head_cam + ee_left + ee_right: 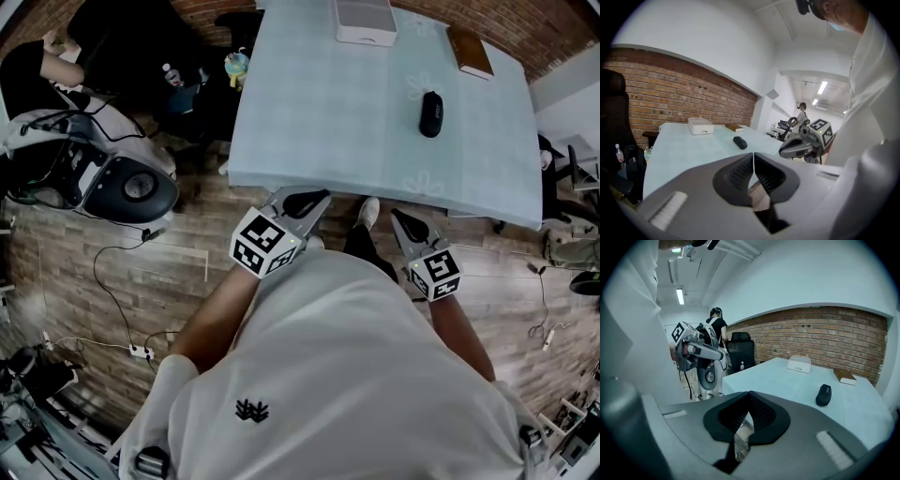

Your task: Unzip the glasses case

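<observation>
The black glasses case (430,113) lies zipped shut on the right half of the pale blue table (319,112). It also shows as a dark oval (739,142) in the left gripper view and further off (824,394) in the right gripper view. Both grippers hang in front of my body, short of the table's near edge and well away from the case. My left gripper (302,201) has its jaws pressed together with nothing in them (753,157). My right gripper (407,223) is likewise shut and empty (750,394).
A white box (366,23) and a brown book (469,52) sit at the table's far edge by the brick wall. Left of the table stand a black chair (122,47) and a round grey machine (122,187) with cables on the wooden floor. Another person (716,326) stands behind.
</observation>
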Tool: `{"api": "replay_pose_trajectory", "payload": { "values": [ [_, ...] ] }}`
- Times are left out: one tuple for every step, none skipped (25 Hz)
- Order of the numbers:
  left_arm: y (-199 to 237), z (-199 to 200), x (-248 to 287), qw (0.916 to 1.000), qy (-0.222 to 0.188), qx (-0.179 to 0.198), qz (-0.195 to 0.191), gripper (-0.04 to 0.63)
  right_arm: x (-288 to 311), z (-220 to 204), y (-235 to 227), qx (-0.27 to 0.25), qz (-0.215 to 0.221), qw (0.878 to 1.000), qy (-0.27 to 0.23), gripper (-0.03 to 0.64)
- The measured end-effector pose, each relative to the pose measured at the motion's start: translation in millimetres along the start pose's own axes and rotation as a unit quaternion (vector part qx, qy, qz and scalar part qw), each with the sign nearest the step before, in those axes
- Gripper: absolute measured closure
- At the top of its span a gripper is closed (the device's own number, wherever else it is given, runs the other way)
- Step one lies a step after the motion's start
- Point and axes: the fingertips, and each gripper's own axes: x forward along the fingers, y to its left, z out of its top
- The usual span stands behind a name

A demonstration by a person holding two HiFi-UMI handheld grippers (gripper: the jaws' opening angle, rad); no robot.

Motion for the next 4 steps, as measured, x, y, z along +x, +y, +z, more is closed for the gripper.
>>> {"api": "replay_pose_trajectory", "payload": {
  "values": [
    [1.1, 0.1, 0.9, 1.0, 0.0, 0.0, 0.0, 0.535, 0.8, -0.3, -0.9, 0.0, 0.0, 1.0, 0.001, 0.614],
    [2.1, 0.3, 1.8, 1.0, 0.0, -0.001, 0.0, 0.535, 1.5, -0.6, -1.7, 0.001, 0.0, 1.0, 0.001, 0.614],
    [3.1, 0.6, 2.8, 1.0, 0.0, -0.001, 0.0, 0.535, 2.2, -0.8, -2.6, 0.002, 0.0, 1.0, 0.001, 0.614],
    [4.1, 0.9, 3.7, 1.0, 0.0, -0.001, 0.0, 0.535, 2.8, -1.0, -3.4, 0.003, 0.0, 1.0, 0.001, 0.614]
  ]
}}
